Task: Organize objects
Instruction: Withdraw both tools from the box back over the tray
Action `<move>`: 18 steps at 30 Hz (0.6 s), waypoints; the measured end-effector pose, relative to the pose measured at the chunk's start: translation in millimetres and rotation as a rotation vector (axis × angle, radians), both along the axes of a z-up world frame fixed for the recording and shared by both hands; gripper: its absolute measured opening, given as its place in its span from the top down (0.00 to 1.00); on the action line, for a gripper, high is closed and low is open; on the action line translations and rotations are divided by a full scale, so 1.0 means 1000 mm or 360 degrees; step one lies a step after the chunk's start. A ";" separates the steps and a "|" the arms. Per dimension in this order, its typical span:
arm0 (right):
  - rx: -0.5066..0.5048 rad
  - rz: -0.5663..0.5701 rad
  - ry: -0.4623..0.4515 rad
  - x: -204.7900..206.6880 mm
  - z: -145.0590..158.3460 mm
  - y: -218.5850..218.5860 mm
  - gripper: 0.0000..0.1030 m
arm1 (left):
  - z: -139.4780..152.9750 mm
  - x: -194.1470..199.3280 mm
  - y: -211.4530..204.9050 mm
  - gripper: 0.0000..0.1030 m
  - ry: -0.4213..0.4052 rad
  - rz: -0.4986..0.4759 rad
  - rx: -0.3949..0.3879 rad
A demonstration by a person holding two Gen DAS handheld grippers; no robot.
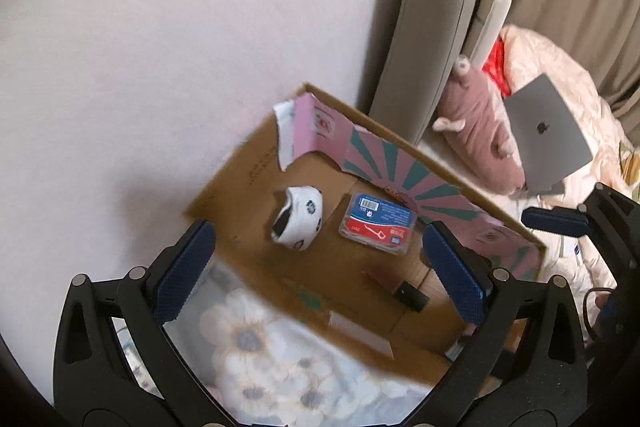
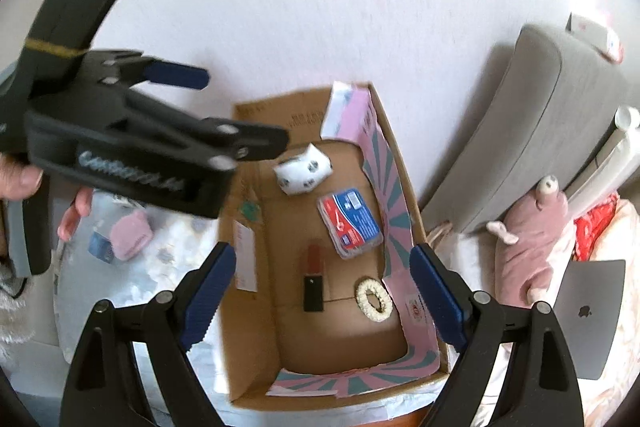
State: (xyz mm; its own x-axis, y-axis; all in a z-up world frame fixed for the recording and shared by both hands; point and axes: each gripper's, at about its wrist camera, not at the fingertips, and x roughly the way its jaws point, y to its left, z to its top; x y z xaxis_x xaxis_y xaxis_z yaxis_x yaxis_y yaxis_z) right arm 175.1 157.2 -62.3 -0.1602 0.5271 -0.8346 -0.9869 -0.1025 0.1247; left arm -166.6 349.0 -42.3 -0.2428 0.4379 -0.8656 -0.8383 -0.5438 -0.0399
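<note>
Four items boxed: sock bundle, floss-pick pack, lipstick and hair tie lie on the floor of the cardboard box [image 2: 256,307]; none is gripped.
Loose items: pink pouch [image 2: 130,233] and small blue packet [image 2: 100,246] sit outside the box on the floral bedding [image 2: 160,287], apart from it, below the left claw as the right wrist view shows it. My guess is these come next.
Key relation: pouch lies well left of the right claw [image 2: 320,299], beyond its left finger; the left claw [image 1: 320,271] is the nearer one. Pouch's long axis: too blurred to tell.
Left claw state: spread wide, nothing between the fingers.
Right claw state: spread, nothing pinched; box floor shows through the gap.
Sock bundle [image 1: 298,219]: white with dark prints, ahead of the left claw, slightly left of centre.
Floss-pick pack [image 1: 378,223]: blue and red, just right of the bundle, not touching; long axis slants toward the right finger.
Lipstick [image 2: 313,277]: red and black, long axis running straight away from the right claw, centred in the gap.
Hair tie [image 2: 374,301]: pale ring, just right of the lipstick, near the box's pink-lined wall.
Beyond the box: grey headboard [image 1: 432,39], pink plush [image 1: 480,131], closed laptop [image 1: 548,135] on the bed, all to the right.
</note>
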 end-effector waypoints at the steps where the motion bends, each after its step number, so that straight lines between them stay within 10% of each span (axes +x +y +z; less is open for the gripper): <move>1: 0.0027 0.0007 0.0002 -0.002 0.009 -0.003 0.16 | 0.011 0.003 -0.011 0.00 0.0020 0.0027 0.0026; 18: 0.0332 0.0236 0.0103 -0.099 0.078 -0.013 0.16 | 0.099 0.038 -0.223 0.00 0.0262 0.0734 0.0416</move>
State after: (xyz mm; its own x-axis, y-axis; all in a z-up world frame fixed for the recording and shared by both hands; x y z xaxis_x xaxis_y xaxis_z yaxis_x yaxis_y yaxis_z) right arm 76.6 144.1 15.7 -0.2981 0.6537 -0.6956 -0.9498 -0.2756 0.1480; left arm -128.8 126.2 57.0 -0.5829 0.4494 -0.6770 -0.5224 -0.8454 -0.1113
